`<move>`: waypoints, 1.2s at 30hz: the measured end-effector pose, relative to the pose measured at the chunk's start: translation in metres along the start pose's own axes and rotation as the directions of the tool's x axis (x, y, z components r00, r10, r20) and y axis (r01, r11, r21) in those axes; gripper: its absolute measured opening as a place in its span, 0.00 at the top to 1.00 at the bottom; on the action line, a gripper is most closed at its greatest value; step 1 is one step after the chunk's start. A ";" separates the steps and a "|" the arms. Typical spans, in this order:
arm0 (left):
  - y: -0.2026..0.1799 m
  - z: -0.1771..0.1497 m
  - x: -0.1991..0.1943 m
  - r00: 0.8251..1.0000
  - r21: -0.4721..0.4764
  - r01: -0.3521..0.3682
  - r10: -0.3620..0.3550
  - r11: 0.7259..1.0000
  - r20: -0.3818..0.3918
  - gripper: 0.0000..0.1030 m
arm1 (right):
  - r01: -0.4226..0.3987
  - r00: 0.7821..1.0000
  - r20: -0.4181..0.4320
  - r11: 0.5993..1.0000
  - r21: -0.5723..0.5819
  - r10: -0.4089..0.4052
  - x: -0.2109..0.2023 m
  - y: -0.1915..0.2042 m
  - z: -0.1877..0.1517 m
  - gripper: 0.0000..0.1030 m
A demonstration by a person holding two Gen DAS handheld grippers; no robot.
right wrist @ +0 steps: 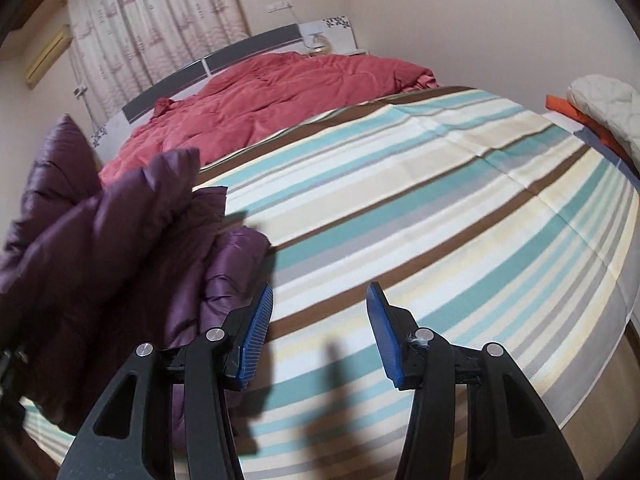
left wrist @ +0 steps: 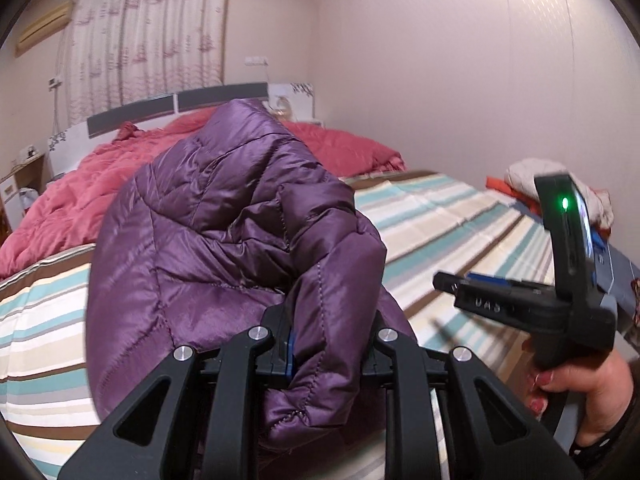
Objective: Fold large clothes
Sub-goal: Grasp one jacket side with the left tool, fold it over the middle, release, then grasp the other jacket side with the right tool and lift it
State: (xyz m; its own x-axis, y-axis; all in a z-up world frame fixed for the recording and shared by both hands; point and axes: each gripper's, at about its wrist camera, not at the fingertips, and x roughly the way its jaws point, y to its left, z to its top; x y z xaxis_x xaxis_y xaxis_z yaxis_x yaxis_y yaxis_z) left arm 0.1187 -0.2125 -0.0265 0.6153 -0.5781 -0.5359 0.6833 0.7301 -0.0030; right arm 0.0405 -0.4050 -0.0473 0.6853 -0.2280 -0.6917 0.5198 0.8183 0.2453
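Note:
A shiny purple quilted jacket (left wrist: 224,232) is bunched up over a striped bed sheet (left wrist: 432,216). My left gripper (left wrist: 328,344) is shut on a thick fold of the jacket, which hangs down between its fingers and hides the pads. In the right wrist view the jacket (right wrist: 112,248) lies at the left on the striped sheet (right wrist: 400,208). My right gripper (right wrist: 320,320) is open and empty above the sheet, just right of the jacket, blue pads (right wrist: 256,332) wide apart. In the left wrist view the right gripper's body (left wrist: 560,288) is at the right, held by a hand.
A red quilt (right wrist: 280,92) is heaped at the head of the bed below a headboard (right wrist: 224,56). A pile of white and orange clothes (right wrist: 600,112) lies at the right edge of the bed. A curtain (right wrist: 152,20) and walls stand behind.

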 end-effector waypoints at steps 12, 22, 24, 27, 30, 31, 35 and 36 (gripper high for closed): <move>-0.032 -0.016 0.033 0.990 0.084 0.029 -0.017 0.996 -0.138 0.83 | 0.027 0.999 -0.034 1.000 -0.013 -0.027 0.006 -0.003 -0.007 0.53; -0.028 0.005 0.005 0.988 -0.006 0.124 -0.124 0.992 -0.090 0.46 | 0.023 0.999 -0.031 0.999 -0.023 -0.023 0.004 0.001 -0.008 0.53; -0.025 0.010 -0.012 0.987 -0.039 0.157 -0.159 0.987 -0.039 0.37 | 0.021 0.999 -0.028 0.999 -0.028 -0.022 0.003 0.002 -0.007 0.53; -0.017 0.019 -0.038 0.983 -0.064 0.179 -0.177 0.982 0.044 0.28 | 0.020 0.999 -0.027 0.999 -0.032 -0.020 0.002 0.004 -0.007 0.53; 0.008 0.026 -0.052 0.989 -0.111 0.124 -0.114 0.986 0.092 0.26 | 0.020 1.000 -0.022 0.999 -0.037 -0.020 0.000 0.005 -0.007 0.53; 0.022 0.027 -0.053 0.992 -0.152 0.087 -0.071 0.985 0.105 0.25 | 0.019 1.000 -0.020 0.999 -0.037 -0.020 -0.001 0.005 -0.006 0.53; 0.091 0.022 -0.049 0.983 -0.341 -0.136 0.171 0.930 0.072 0.26 | 0.012 1.000 0.001 0.999 -0.037 -0.012 -0.008 0.008 0.000 0.53; 0.112 0.020 -0.046 0.968 -0.389 -0.204 0.243 0.898 0.054 0.26 | 0.008 1.000 0.011 0.999 -0.046 -0.007 -0.012 0.011 0.002 0.53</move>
State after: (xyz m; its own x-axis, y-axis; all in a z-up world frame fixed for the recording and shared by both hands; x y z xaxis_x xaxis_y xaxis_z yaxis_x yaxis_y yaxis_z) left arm 0.1744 -0.1114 0.0149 0.7835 -0.4019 -0.4739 0.3355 0.9156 -0.2218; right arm 0.0396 -0.3944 -0.0349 0.6869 -0.2399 -0.6860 0.5013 0.8399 0.2083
